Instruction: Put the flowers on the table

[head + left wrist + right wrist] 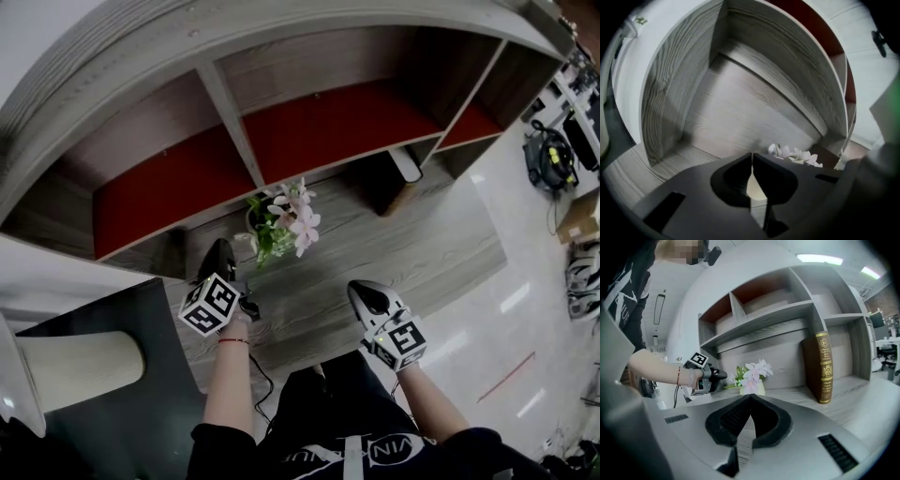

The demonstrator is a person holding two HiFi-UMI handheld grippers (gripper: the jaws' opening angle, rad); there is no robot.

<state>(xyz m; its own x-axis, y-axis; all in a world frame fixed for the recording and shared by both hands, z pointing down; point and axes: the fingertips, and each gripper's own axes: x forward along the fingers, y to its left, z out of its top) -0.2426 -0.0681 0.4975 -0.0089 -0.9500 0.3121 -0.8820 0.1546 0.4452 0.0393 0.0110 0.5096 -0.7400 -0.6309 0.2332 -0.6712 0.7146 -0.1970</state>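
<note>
Pink and white flowers (292, 217) with green leaves stand upright in a small white pot (755, 388) on the grey wood table (403, 244), below the shelf. My left gripper (222, 250) is just left of the pot and apart from it, with its jaws shut and nothing between the tips. In the left gripper view the tips (751, 155) meet and the blossoms (794, 153) show just past the right jaw. My right gripper (362, 293) hovers over the table's near part, jaws shut and empty, pointing at the flowers (757, 370).
A shelf unit with red back panels (328, 127) rises behind the table. A brown book (822, 366) stands upright right of the pot. A white cylinder (80, 370) lies on a dark surface at the near left. Boxes and gear sit on the floor at far right (553, 159).
</note>
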